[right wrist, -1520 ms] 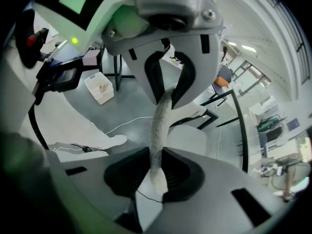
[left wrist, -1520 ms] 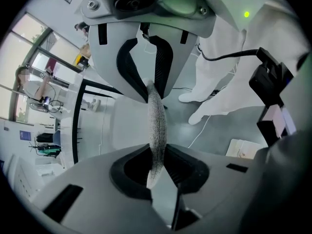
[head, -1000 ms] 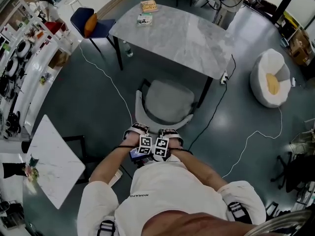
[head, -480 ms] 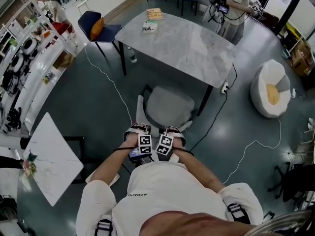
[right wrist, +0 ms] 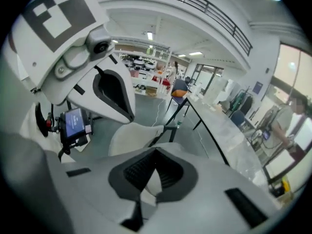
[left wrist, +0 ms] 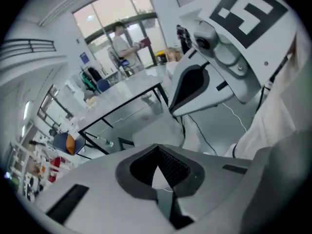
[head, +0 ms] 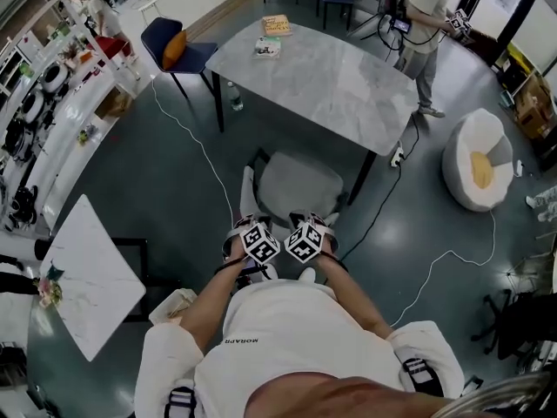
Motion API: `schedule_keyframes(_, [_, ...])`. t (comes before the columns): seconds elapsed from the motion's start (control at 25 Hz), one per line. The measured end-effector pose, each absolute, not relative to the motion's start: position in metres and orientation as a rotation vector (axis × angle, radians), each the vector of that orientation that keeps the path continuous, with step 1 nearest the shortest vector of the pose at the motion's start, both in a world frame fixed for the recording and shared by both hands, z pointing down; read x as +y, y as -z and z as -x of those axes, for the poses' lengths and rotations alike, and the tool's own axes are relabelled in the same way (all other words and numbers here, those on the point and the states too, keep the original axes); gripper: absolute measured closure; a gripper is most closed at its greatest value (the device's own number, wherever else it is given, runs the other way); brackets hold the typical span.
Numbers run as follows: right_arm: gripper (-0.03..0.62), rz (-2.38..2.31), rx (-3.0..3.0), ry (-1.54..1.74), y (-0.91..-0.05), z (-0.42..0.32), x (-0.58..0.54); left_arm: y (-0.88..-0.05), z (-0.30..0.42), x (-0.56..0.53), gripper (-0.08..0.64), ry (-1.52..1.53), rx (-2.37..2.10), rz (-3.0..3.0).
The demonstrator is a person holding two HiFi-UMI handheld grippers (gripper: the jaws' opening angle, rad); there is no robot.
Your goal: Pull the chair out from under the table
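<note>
The dark glossy floor [head: 174, 190] fills most of the head view. On it, at 12 o'clock from the middle, stands the big grey marble bench [head: 331, 77] on black legs, set at a slant. A long rack of shelves [head: 52, 103], crowded with small things, runs along the 9 to 11 o'clock edge. A smaller white marble bench [head: 87, 277] sits at 8 o'clock. A white beanbag [head: 477, 151] with a yellow cushion lies at 3 o'clock, well apart from the big bench.

The chair [head: 300, 185], grey and padded with a curved back, stands just beside the near edge of the big bench. Its whole seat is in view, and its back is towards me at the middle of the picture. A blue chair [head: 174, 46] with an orange cushion is at 11 o'clock, near the bench's far left corner. A person [head: 426, 16] stands at 1 o'clock beyond the bench.

My left claw [left wrist: 157, 155] and my right claw [right wrist: 155, 156] are side by side above the chair's back, both pointing down at a slant towards the seat. Each is pressed together at the tips with nothing pinched between them. Only the pale seat shows through the hollow behind the tips.

Two books [head: 277, 24] lie at the bench's far end. A white cable [head: 187, 133] trails across the floor at 10 o'clock.
</note>
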State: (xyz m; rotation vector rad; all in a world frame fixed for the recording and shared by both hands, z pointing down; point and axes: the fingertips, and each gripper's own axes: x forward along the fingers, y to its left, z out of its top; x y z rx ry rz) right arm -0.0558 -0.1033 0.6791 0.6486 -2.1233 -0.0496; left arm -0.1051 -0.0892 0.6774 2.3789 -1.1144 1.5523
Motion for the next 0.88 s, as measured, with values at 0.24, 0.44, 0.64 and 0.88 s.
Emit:
schedule_keyframes(0.24, [0.580,-0.799,-2.206,-0.082,-0.653,0.052,-0.117,-0.652,0.099,-0.107,0.557,-1.299,-1.268,-2.336])
schedule_keyframes(0.44, [0.580,-0.963,-2.296,-0.228,-0.623,0.045,-0.133,-0.627,0.095,-0.124,0.557,-1.073,-1.391,-2.296])
schedule_keyframes(0.64, [0.580,-1.117,-2.395,-0.316,-0.577,0.038,-0.152,-0.588,0.100,-0.139,0.557,-0.797,-1.530,-2.247])
schedule_keyframes(0.88, [0.580,-1.243,-2.489,-0.345,-0.520,0.027,-0.171,-0.528,0.103,-0.154,0.557,-0.525,-1.663,-2.221])
